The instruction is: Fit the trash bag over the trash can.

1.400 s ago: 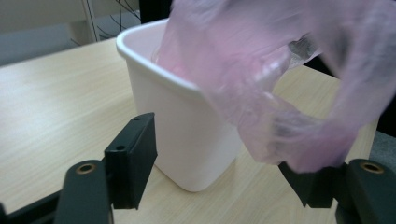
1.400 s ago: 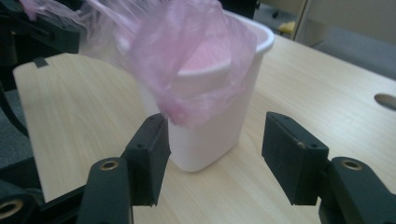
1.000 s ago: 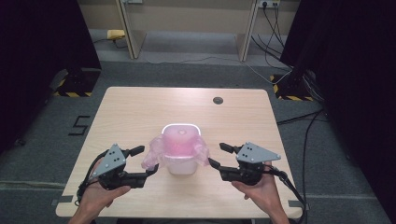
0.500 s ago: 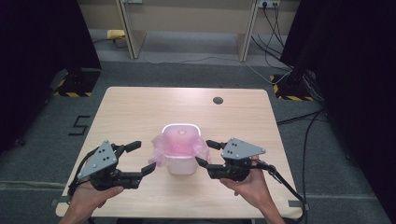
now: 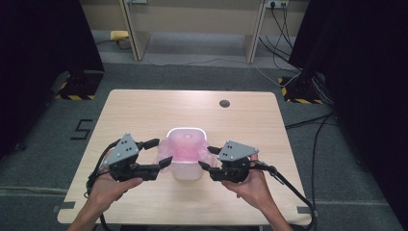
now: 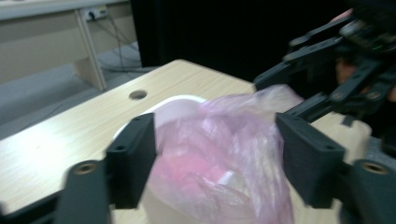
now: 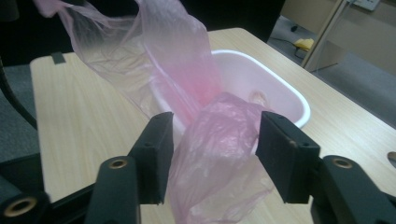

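Pink plastic bag [image 5: 185, 153] lines a white tub [image 5: 185, 169] that stands on the table [image 5: 144, 110], a little nearer the person's edge than the middle, with its loose film spilling over both sides of the rim. Nearest the person, the left hand [image 5: 109, 185] and right hand [image 5: 250, 185] come up from the bottom edge, each holding a tool level with the tub. The left tool [image 5: 158, 155] sits just beside the tub's left side, jaws spread wide; in the left gripper view the crumpled film [image 6: 224, 158] bulges between the two black jaws without either pad clearly pressing it. The right tool [image 5: 206, 158] sits just beside the tub's right side, also open, and in the right gripper view a fold of the bag [image 7: 219, 154] hangs in the gap between its parted jaws, the tub [image 7: 261, 84] beyond. Farther off, a dark round hole [image 5: 224, 103] marks the table near its far edge.
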Action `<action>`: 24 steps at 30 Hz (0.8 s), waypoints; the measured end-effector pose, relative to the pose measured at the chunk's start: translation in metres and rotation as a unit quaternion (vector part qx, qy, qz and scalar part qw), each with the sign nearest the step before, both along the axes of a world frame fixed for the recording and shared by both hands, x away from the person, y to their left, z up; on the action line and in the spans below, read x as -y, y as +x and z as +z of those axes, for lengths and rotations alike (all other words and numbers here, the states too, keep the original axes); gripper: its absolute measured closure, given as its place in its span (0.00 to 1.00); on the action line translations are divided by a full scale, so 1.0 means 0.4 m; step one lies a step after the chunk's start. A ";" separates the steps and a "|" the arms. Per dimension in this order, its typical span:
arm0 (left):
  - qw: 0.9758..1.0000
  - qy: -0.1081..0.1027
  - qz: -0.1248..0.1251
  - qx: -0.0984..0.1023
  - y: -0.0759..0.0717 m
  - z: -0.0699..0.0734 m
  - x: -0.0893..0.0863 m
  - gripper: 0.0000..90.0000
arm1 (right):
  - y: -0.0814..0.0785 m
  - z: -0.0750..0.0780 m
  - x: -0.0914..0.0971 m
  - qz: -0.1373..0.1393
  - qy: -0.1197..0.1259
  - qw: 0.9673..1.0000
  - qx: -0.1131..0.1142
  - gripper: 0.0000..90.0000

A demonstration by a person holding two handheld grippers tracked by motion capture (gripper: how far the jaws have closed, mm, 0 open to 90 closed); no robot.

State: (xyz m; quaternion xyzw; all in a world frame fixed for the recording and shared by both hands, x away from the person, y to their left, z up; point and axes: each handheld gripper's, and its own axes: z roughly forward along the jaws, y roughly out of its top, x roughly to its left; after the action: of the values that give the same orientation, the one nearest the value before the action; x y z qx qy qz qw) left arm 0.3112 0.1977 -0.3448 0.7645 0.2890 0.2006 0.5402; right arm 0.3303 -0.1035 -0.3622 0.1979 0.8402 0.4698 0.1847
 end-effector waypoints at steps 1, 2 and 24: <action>1.000 0.004 0.003 -0.005 0.011 -0.009 -0.004 0.43 | 0.006 -0.002 0.002 0.001 -0.004 1.000 0.001 0.59; 1.000 0.006 0.008 -0.011 0.020 -0.018 -0.010 0.48 | 0.011 -0.004 0.004 0.000 -0.005 1.000 -0.002 0.62; 0.996 -0.008 0.014 -0.093 0.137 -0.141 -0.082 0.92 | 0.198 -0.013 0.056 -0.058 0.026 0.998 -0.026 0.98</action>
State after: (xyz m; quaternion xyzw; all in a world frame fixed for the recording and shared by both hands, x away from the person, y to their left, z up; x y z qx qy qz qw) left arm 0.3659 0.2305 -0.4011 0.7714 0.3502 0.1343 0.5140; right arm 0.4094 -0.1261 -0.3674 0.2632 0.8194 0.4746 0.1844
